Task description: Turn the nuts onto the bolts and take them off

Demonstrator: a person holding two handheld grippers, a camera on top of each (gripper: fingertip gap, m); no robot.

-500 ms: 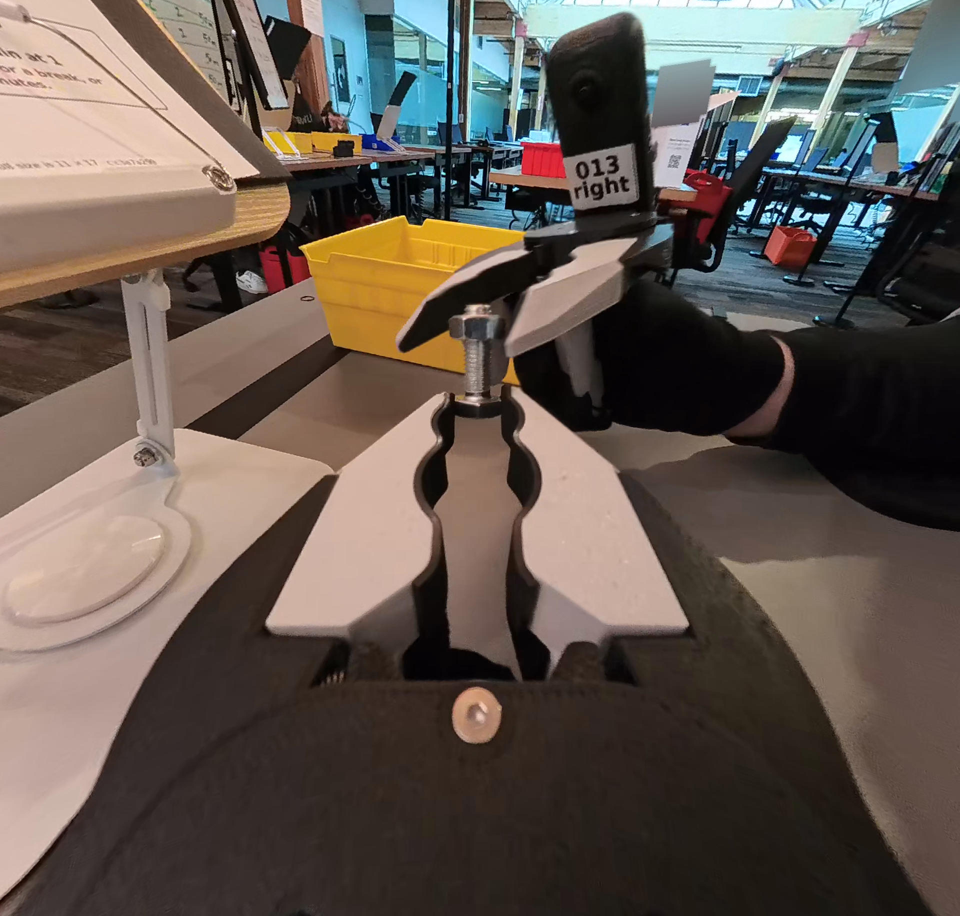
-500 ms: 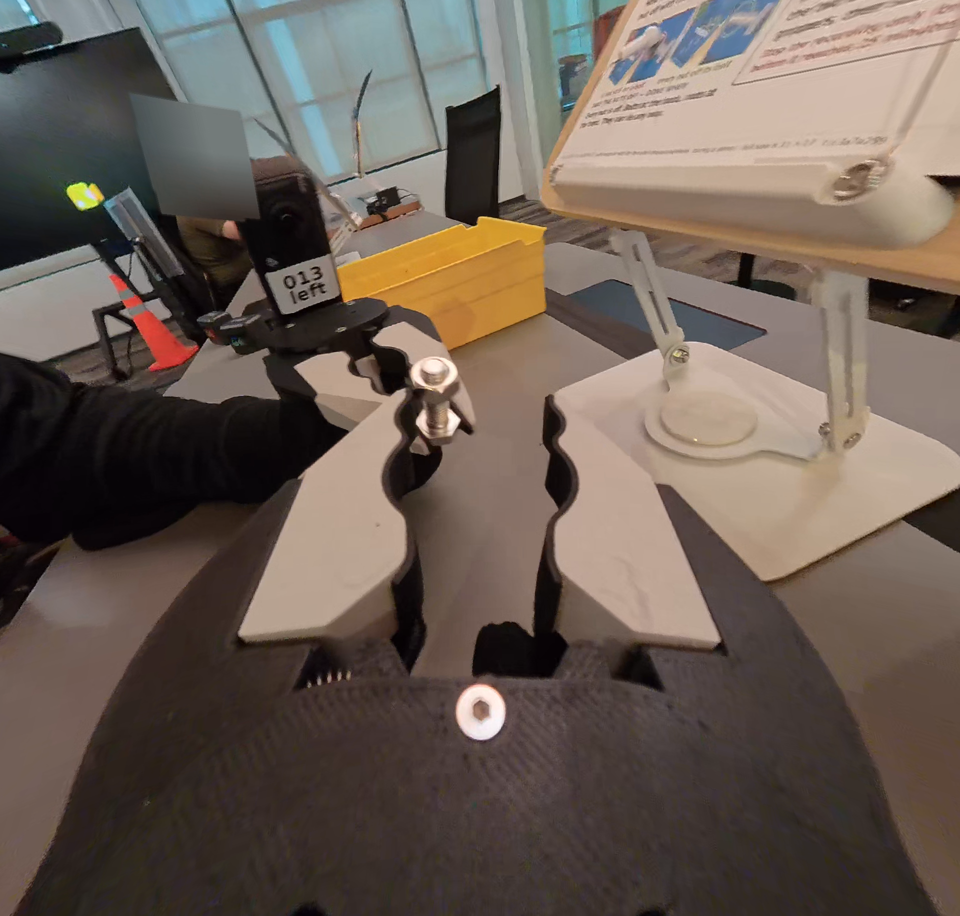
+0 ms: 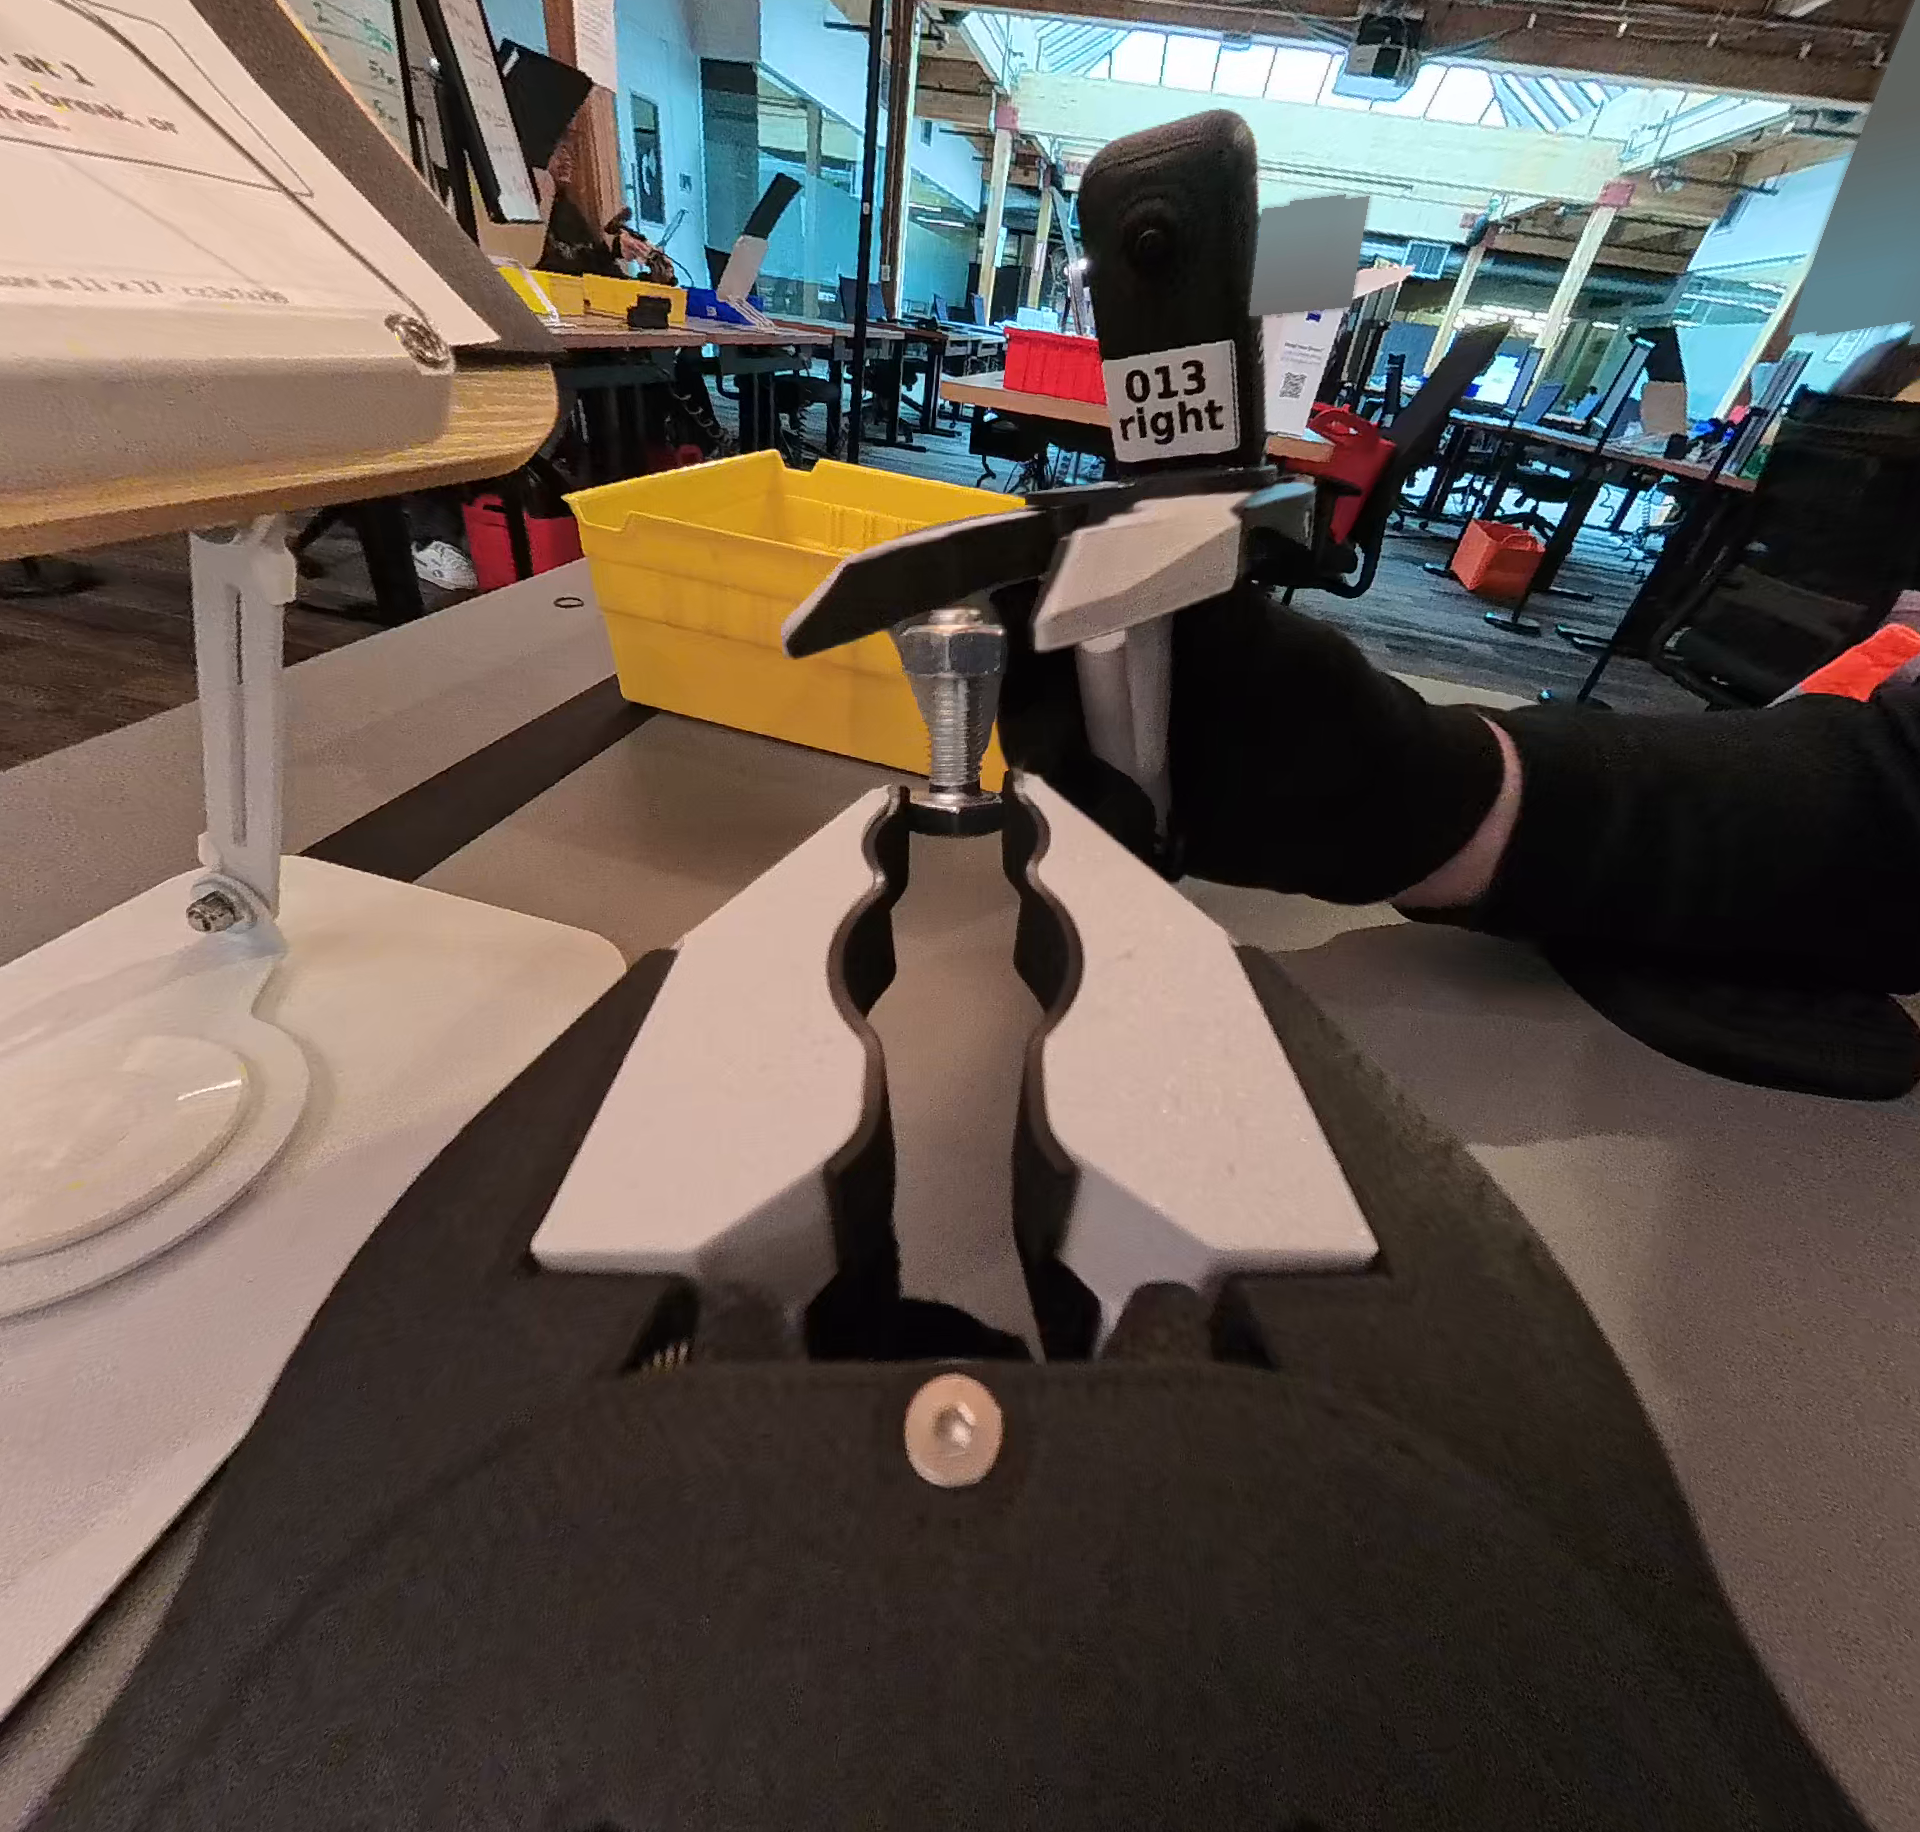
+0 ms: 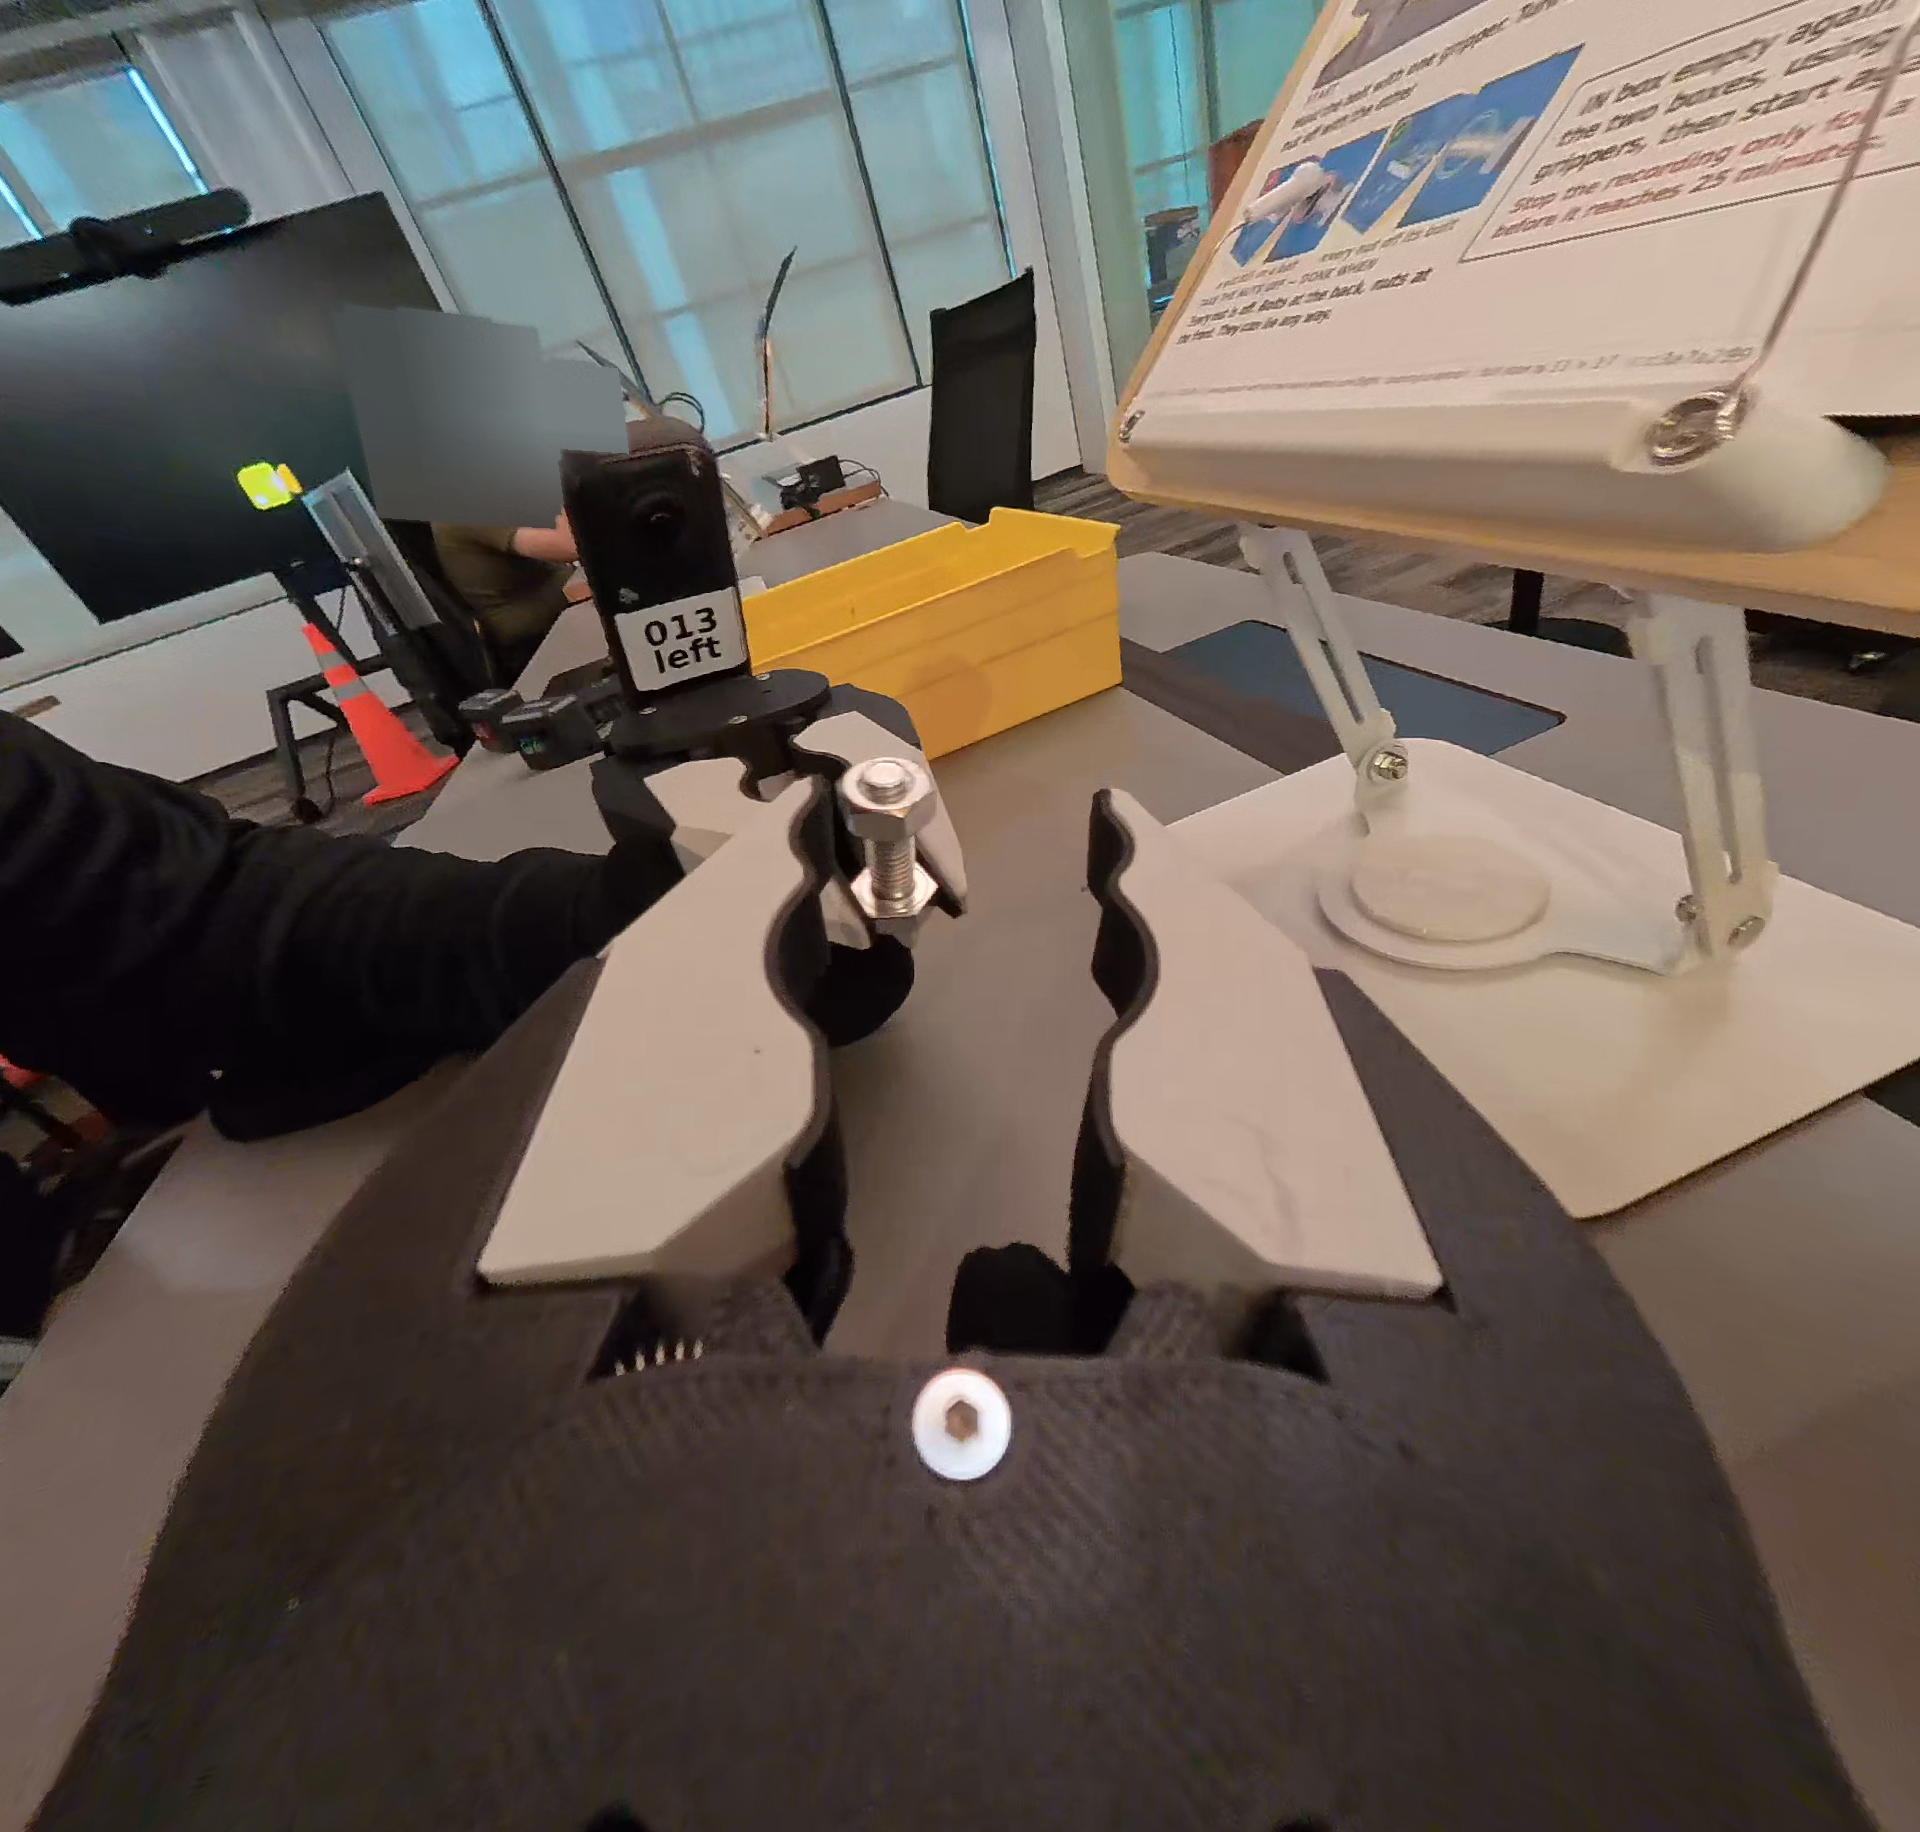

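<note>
Bolt (image 3: 954, 733) is standing upright above the grey bench (image 3: 1558, 1263), its hexagonal head pinched between the tips of the left hand-held gripper (image 3: 951, 814), which is closing tightly on it. Nut (image 3: 951, 644) is sitting at the top end of the thread. The right hand-held gripper (image 4: 951, 826) is spreading wide open, holding nothing, its left finger just beside the nut. Far behind, a yellow bin (image 3: 748, 587) is resting on the bench.

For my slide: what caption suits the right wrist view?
Open right gripper beside nut on bolt held by left gripper.
</note>
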